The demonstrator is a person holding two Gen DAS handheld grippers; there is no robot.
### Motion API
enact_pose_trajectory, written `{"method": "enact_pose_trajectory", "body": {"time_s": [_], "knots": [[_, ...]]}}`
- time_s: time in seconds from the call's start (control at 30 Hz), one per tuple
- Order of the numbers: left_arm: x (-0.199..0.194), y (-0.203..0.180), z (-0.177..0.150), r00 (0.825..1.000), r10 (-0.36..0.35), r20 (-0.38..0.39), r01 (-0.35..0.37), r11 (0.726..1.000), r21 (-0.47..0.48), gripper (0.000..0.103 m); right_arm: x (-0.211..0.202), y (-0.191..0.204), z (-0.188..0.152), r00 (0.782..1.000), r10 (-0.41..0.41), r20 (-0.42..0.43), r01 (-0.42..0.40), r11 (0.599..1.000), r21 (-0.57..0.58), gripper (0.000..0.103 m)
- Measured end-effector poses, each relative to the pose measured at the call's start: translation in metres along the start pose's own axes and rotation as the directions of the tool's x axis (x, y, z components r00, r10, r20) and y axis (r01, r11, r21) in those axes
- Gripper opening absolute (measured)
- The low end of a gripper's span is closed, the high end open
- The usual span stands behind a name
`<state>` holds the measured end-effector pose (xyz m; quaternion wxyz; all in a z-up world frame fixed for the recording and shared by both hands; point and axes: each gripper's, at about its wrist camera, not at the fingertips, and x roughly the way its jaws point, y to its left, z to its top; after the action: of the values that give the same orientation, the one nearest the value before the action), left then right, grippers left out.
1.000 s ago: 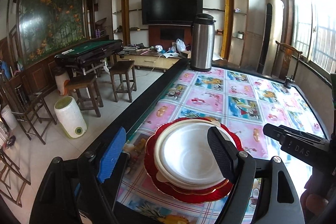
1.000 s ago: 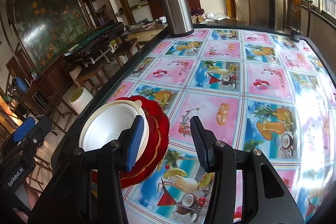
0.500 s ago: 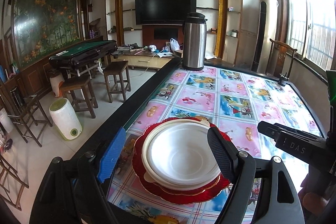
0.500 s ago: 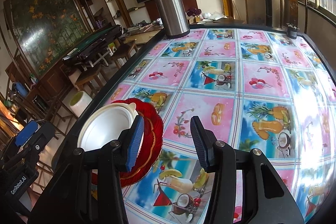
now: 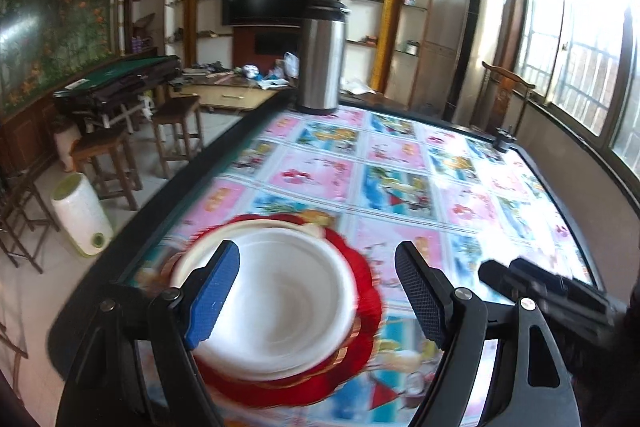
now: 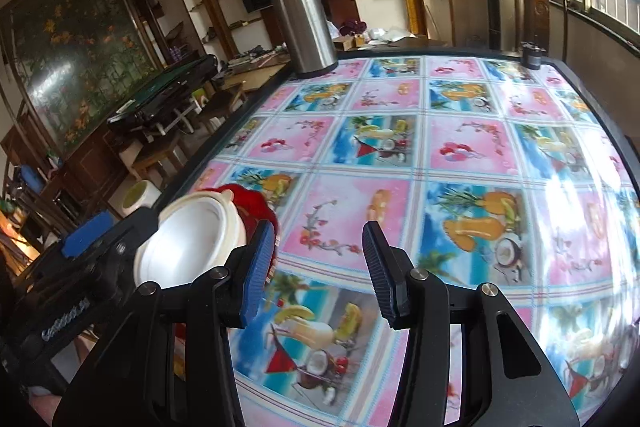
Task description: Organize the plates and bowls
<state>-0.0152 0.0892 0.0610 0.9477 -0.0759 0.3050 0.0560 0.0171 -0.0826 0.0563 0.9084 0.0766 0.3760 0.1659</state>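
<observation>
A: The stack of white round bowls [image 5: 272,299] sat on the red scalloped plates [image 5: 368,303], at the near left edge of the table [image 5: 400,163] with the glossy fruit-print cover. The left tool [image 5: 316,291] was spread wide around the bowls, holding nothing.

B: And the right tool [image 6: 318,267]?

A: Half spread and empty, over bare cover just right of the plates. I judged the risk was a slip: smooth bowls on smooth plates, so near the edge. A crooked pinch could push the whole stack to the floor.

B: The tall steel flask [image 5: 322,59] stood far away, safe.
</observation>
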Motion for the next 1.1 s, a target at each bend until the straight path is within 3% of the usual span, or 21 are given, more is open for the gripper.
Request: {"method": "enact_pose_trajectory", "body": {"time_s": [0.17,0.33,1.1], "knots": [[0.017,-0.034,-0.004,0.997,-0.078,-0.016,0.079,0.996,0.030,0.080,-0.016,-0.025,-0.011,0.998,-0.068,0.006,0.068,0.998,0.019,0.046],[0.027,-0.062,-0.012,0.993,-0.110,-0.030,0.112,0.991,0.078,0.080,-0.024,-0.051,-0.016,0.993,-0.117,0.018,0.116,0.992,0.058,0.046],[0.059,-0.112,-0.024,0.994,-0.042,-0.100,0.057,0.986,0.154,0.080,-0.017,-0.103,-0.024,0.981,-0.192,0.006,0.189,0.973,0.135,0.046]]}}
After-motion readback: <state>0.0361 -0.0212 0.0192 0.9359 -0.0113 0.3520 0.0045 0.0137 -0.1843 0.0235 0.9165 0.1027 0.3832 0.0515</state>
